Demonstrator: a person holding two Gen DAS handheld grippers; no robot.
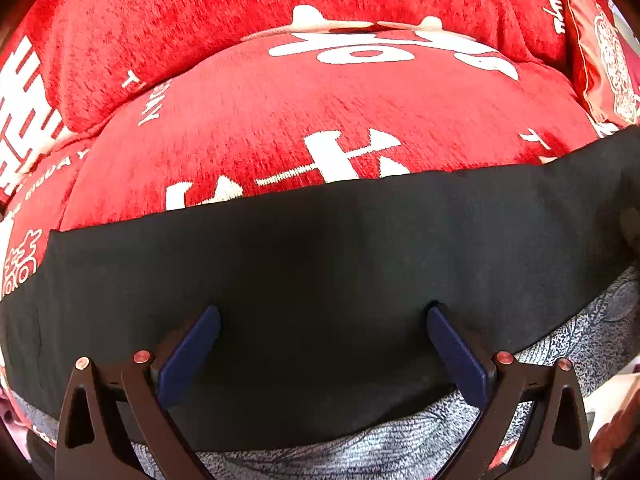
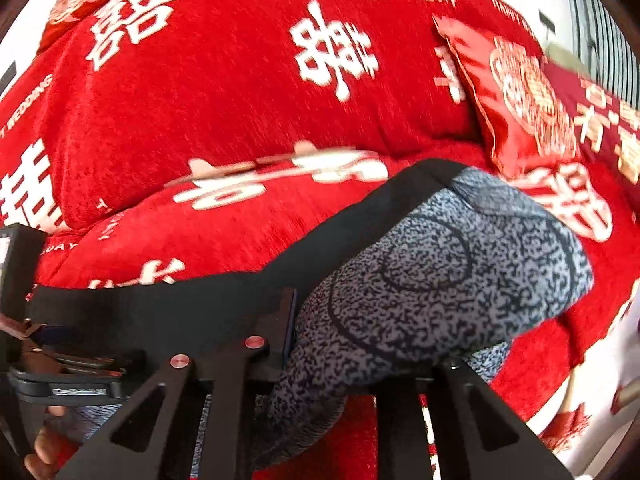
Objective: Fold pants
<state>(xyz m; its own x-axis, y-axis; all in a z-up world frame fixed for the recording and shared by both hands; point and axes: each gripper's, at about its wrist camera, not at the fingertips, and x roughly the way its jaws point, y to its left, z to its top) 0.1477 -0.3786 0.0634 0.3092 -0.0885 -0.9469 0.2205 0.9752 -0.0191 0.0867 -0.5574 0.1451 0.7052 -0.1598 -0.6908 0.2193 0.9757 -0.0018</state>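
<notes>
Speckled grey pants (image 2: 440, 272), black waistband (image 1: 320, 248)

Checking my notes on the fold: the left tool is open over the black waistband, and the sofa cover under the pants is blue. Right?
Not quite: the sofa cover is red with white lettering, as the left wrist view shows. The left tool is open over the black waistband.

A sofa carries everything, its seat cushion (image 1: 320, 120) and back cushions (image 2: 224, 92) covered in red chenille woven with white characters and English words. A red satin throw pillow (image 2: 516, 120) with a gold emblem leans at the right end. The pants (image 1: 304, 248), black waistband and grey speckled fabric, lie across the seat's front edge.
</notes>
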